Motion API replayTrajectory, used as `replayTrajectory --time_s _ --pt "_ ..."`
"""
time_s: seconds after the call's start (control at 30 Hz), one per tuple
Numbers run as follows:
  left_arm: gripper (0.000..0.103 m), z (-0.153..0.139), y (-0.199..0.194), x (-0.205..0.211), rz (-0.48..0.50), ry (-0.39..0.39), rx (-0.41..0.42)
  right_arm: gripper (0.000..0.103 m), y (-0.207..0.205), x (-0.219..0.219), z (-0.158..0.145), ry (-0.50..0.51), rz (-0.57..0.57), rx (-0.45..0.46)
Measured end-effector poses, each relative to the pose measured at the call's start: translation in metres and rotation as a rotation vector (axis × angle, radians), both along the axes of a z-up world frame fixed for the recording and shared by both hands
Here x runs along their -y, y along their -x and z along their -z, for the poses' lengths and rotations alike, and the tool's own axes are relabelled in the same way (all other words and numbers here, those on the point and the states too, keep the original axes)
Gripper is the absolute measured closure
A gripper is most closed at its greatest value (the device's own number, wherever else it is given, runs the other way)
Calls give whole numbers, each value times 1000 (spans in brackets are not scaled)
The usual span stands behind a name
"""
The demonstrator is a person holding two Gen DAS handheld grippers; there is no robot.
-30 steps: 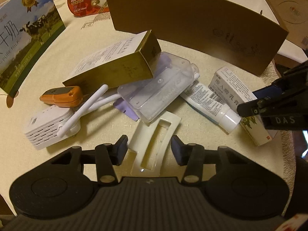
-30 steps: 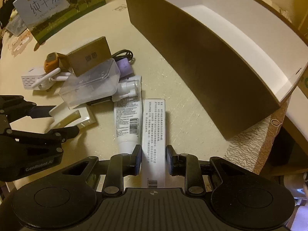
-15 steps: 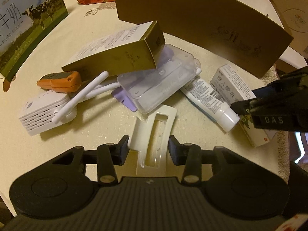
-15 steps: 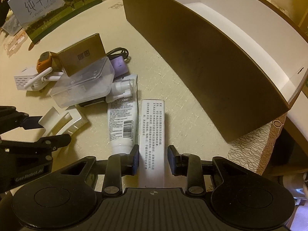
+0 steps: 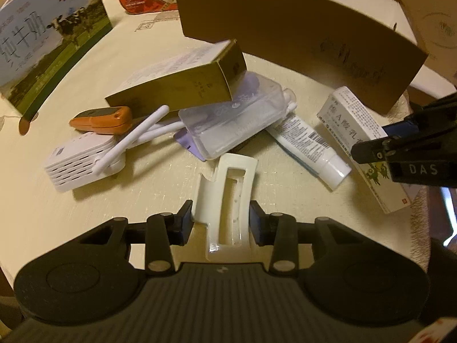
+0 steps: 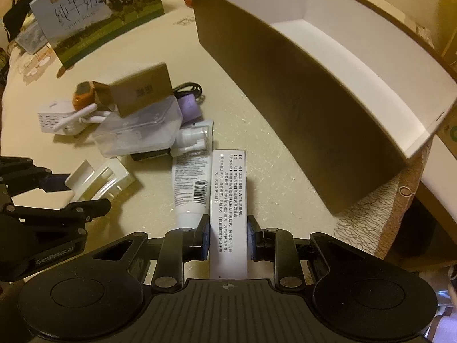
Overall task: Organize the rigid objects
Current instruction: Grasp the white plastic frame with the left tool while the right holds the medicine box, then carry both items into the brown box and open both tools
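Left wrist view: the left gripper (image 5: 220, 220) straddles a white plastic clip (image 5: 228, 197) that lies flat on the table (image 5: 57, 223); its jaws have just been closing, and both pads now meet the clip's long sides, a hold across the narrow width that suits a thin, stiff part. Beyond it sits the unsorted heap: a gold box (image 5: 182, 85) propped on a clear plastic case (image 5: 237, 123), an orange device (image 5: 100, 118) on a white router (image 5: 82, 163), and a tube (image 5: 308, 145) beside a white carton (image 5: 360, 137). The right gripper (image 5: 371, 150) enters from the right edge, over that carton. Right wrist view: the right gripper's jaws have just been closing and are clamped on the carton's near end, gripping its two long faces so that the carton lines up with the fingers. The open brown box (image 6: 314, 65) stands just right of the heap, its white inside bare where visible, presumably the bin for these items; both picks look ready to lift
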State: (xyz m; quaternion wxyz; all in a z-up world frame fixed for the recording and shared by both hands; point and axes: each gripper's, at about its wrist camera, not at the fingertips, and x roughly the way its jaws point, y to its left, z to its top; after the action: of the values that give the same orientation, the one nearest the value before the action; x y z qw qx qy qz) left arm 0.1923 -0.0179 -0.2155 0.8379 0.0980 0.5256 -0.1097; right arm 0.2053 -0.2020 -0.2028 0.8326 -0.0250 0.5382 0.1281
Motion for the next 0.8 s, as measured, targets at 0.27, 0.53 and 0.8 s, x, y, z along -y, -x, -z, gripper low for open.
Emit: replayTrajectory --time_s 0.27,0.53,0.8 --pt "68 -40 14 5 -18 30 56 81 15 6 -33 -26 5 23" --pt "68 -86 18 19 -9 56 122 81 27 21 -70 -64 32 68" --pt "68 -118 -25 48 32 96 180 81 4 43 -108 -91 96 150"
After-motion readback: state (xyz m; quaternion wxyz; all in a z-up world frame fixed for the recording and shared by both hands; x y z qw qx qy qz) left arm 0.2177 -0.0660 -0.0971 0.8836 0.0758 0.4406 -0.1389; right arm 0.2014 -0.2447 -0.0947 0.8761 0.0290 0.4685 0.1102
